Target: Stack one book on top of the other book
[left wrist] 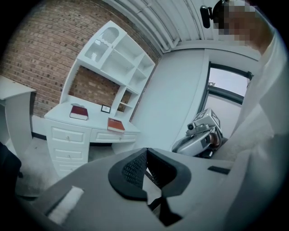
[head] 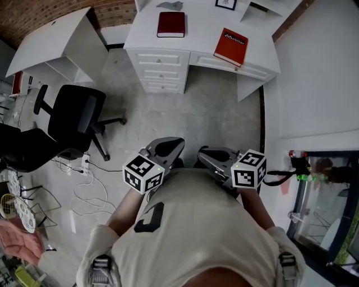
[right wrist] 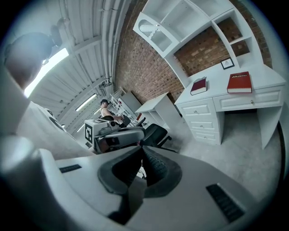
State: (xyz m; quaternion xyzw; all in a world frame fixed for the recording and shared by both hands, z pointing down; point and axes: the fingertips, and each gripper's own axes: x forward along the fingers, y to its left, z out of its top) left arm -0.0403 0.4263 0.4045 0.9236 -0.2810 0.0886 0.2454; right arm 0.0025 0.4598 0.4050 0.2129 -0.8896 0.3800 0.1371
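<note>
A person in a pale, soft fabric shirt (head: 190, 224) with a dark letter-like mark on the chest holds two grey plastic grippers close to the body. Each gripper carries a white cube printed with black square marker patterns.

The left gripper (head: 168, 148) has its jaws together. In the left gripper view its black ribbed pads (left wrist: 133, 169) meet at the tips with nothing between them. The right gripper (head: 212, 155) is likewise closed and empty. In the right gripper view its ribbed pads (right wrist: 156, 168) touch at the tips.

Beyond the grippers lies a mottled grey floor (head: 213, 112) with a hard, stone-like look. On it, to the left, stands a black office chair (head: 73, 116) on a star base, with thin white cables (head: 90, 190) looping across the floor near it.

Further off stands a white painted desk (head: 202, 25) with panelled drawers and small round knobs. Two books lie flat on its top, well apart and not stacked. The dark red book (head: 170, 24) has a plain, smooth cover and sits on the left. The bright red book (head: 231, 46) lies to the right near the front edge. It carries a line of white print across its cover, too small to read.

A small dark-framed picture (head: 225, 4) stands behind the books. Open white shelves (left wrist: 115, 52) rise above the desk against a rough brick wall (left wrist: 40, 49).
</note>
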